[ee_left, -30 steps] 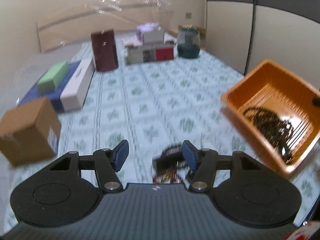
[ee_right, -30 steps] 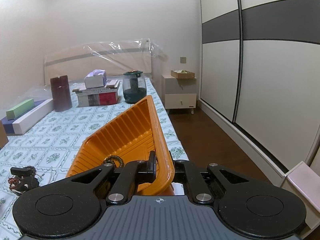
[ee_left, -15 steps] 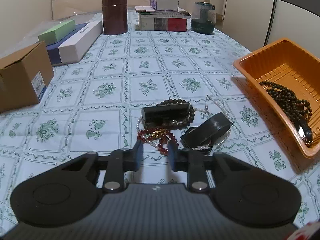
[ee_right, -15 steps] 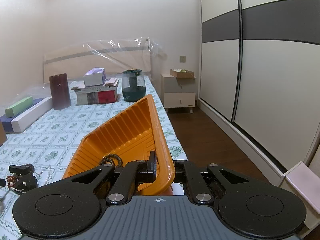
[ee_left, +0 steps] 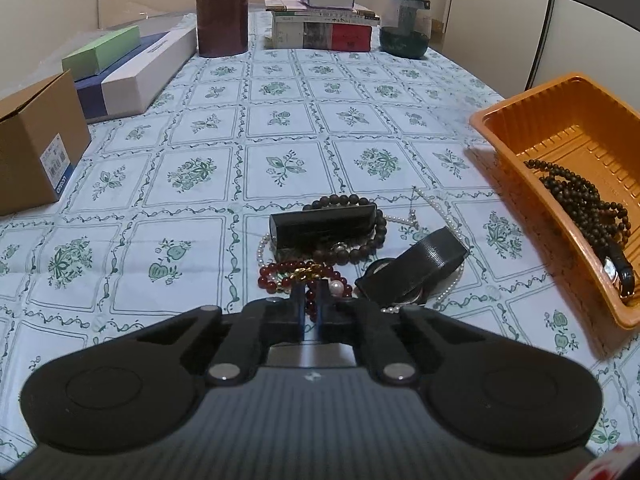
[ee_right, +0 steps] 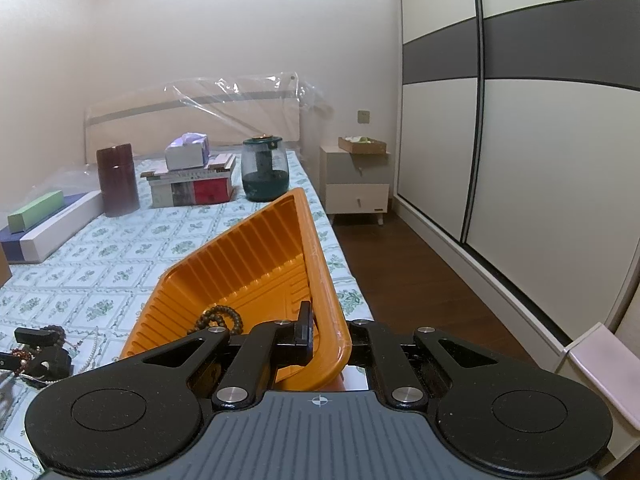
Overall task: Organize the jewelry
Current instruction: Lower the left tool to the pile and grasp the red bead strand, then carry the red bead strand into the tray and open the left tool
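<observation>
The left hand-held gripper has its jaws pinched nearly together on the near loop of the red bracelet, with a few beads showing between the tips. That bracelet lies in a heap on the bed, tangled with a pearl strand, a dark bead bracelet, a black case and a black strap. The right hand-held gripper is clamped on the near wall of the orange tray and holds it tipped, its far end raised. The tray sits off to the right of the heap, with a long string of dark beads and a watch already inside.

The main risk, as I judge it, is the tangle. The red loop sits over the pearls and beside the strap, so a lift may drag the pearl strand or the strap along and drop them on the cloth, or off the edge of the bed near the tray. The grip looks shallow, on only a bead or two, so round beads may roll out of the jaws partway across. A gold charm on the red loop could snag the pearls. The tipped tray is a second worry: if it tilts more, the beads and watch may slide toward its low end and spill.
</observation>
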### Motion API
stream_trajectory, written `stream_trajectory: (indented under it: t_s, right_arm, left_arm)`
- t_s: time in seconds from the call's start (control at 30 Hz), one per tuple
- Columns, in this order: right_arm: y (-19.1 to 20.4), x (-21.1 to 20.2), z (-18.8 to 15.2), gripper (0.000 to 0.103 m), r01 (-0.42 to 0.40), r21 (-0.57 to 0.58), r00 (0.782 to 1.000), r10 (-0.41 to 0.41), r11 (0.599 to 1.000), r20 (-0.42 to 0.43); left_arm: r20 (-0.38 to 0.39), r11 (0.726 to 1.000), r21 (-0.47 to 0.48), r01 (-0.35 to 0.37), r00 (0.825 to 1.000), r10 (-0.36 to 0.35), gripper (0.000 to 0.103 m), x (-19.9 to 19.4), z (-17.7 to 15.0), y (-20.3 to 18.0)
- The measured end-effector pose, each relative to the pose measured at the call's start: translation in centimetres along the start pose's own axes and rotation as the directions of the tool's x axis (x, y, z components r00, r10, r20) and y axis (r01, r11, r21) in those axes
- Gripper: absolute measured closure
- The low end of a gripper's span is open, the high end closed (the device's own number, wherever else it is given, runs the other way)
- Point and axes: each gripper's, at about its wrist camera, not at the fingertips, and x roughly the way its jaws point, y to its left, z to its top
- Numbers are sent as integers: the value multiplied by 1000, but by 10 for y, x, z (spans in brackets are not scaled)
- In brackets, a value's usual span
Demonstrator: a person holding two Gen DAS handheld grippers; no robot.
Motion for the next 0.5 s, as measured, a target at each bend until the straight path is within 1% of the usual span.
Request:
stream_trajectory:
  t_s: [0.2,0.37,0.5]
  right_arm:
    - [0,-1,0,96,0,-2,1000,0,1000,0]
    - [1,-1,0,96,-1,-4,1000,1,1000,2]
    - [2,-1,0,96,1,-3,1000,-1,1000,4]
  left_arm:
    - [28,1000,-2,20,999,-19,99,-20,9,7]
    - [83,999,7,41,996,-41,99,-47,29,14]
    - [127,997,-6,82,989,-81,99,-65,49,20]
